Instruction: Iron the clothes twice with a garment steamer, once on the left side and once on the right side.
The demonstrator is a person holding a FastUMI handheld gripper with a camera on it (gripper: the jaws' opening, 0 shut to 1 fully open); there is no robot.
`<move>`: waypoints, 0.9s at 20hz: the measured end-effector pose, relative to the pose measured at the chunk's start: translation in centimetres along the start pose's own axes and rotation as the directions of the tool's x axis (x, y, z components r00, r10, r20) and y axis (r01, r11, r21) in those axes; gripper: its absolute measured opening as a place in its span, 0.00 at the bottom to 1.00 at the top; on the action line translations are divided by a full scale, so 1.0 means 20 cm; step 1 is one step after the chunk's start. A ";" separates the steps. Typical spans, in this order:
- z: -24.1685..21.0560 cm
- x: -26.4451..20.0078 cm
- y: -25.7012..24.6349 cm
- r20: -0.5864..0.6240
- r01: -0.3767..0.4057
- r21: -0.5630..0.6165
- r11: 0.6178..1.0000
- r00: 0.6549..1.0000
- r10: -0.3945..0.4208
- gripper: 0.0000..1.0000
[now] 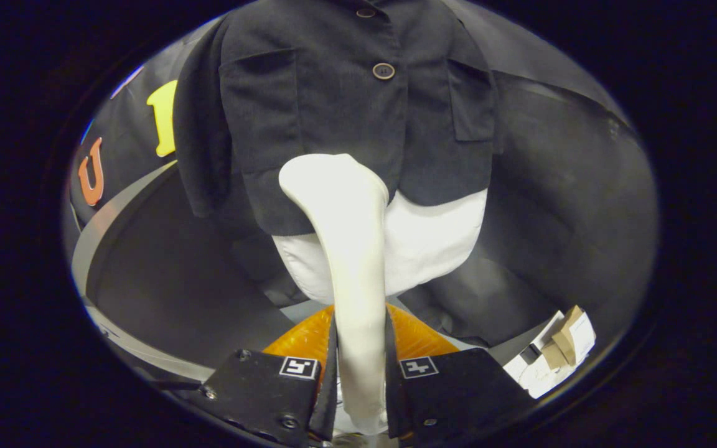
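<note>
I've got the gripper clamped on the steamer handle, head at the jacket hem, left of its buttons. Steamer looks rigid, smooth, maybe slippery, so grip mid-handle; jacket's soft, will swing

The garment steamer stands between the fingers of the tongs, both of which press on its handle at the bottom centre of the frame. Its head reaches up to mid-frame, in front of the hem of the jacket. The jacket hangs in the upper centre, with a button on its midline above the steamer head and a pocket on either side. Below the hem, behind the steamer, a mannequin torso shows. A small box lies at the lower right, well apart from the tongs.
</note>
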State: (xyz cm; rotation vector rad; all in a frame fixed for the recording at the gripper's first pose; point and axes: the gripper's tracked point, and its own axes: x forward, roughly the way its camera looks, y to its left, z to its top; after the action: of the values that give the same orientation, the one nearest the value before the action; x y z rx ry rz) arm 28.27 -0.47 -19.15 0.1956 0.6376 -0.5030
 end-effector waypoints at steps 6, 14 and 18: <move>-0.10 0.02 0.04 -0.051 -0.015 0.044 0.999 0.999 0.017 0.35; 0.13 -0.31 -0.06 0.084 -0.036 0.166 0.985 0.996 0.022 0.34; 0.38 -0.58 -0.26 0.213 -0.019 0.221 0.975 0.977 -0.029 0.34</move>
State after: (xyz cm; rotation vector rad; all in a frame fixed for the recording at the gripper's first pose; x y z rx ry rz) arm 21.61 -2.84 -6.08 0.3457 0.3693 -0.5914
